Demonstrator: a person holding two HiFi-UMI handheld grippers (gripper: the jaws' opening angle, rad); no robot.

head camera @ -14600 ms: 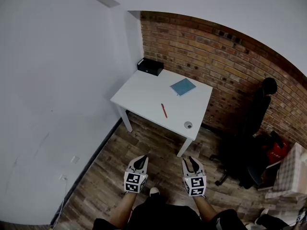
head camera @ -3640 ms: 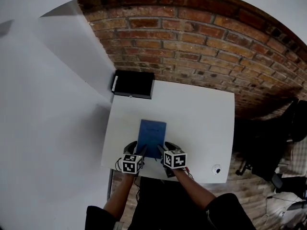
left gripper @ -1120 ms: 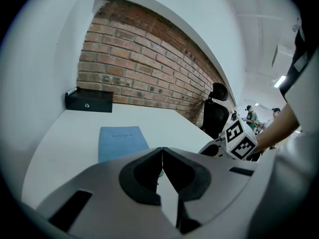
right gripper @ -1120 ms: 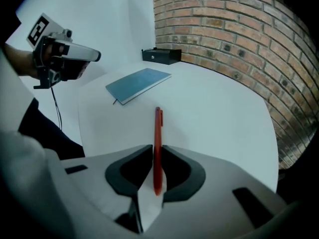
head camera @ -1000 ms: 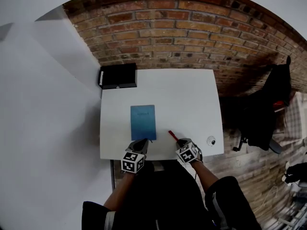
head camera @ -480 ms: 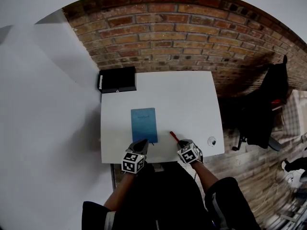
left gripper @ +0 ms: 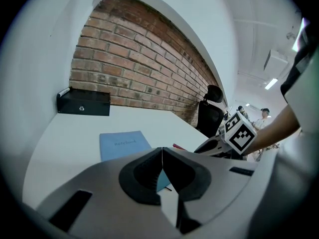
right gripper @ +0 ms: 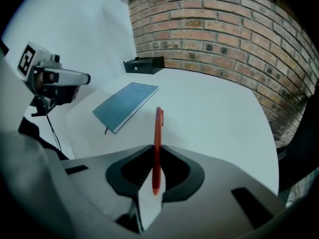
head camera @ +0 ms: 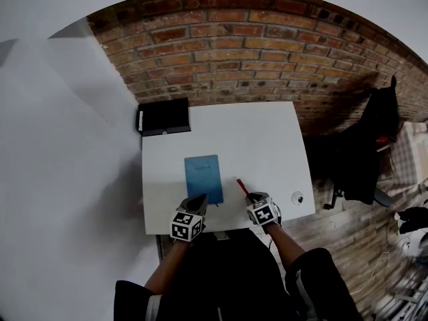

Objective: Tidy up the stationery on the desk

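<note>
Red pen [right gripper: 157, 133], slim and plastic with a clip at its far end, is sitting in the lower centre of the head view [head camera: 241, 186], slanting up and to the left from the right gripper [head camera: 254, 198] near the front edge of the white rectangular desk [head camera: 267, 139]. In the right gripper view the right gripper [right gripper: 155, 156] is pressing both jaws against the barrel, with the rear tip sitting back between them and the clip end projecting forward over the desk top. Whether the far end is touching the surface cannot be told.

The thin blue rectangular notebook [head camera: 204, 178] is lying flat and closed just left of the red pen, at the centre of the head view, with a dark ribbon trailing from its near edge [right gripper: 127, 105].

The left gripper [left gripper: 162, 156] is showing its jaws pressed fully together with nothing between them. It is hovering at the desk's front edge just below the blue notebook [left gripper: 124, 144].

A flat black box [head camera: 164, 117] is resting at the upper-left corner of the desk, against the red brick wall [head camera: 267, 52]. A small round object [head camera: 296, 197] is lying near the lower-right corner.
</note>
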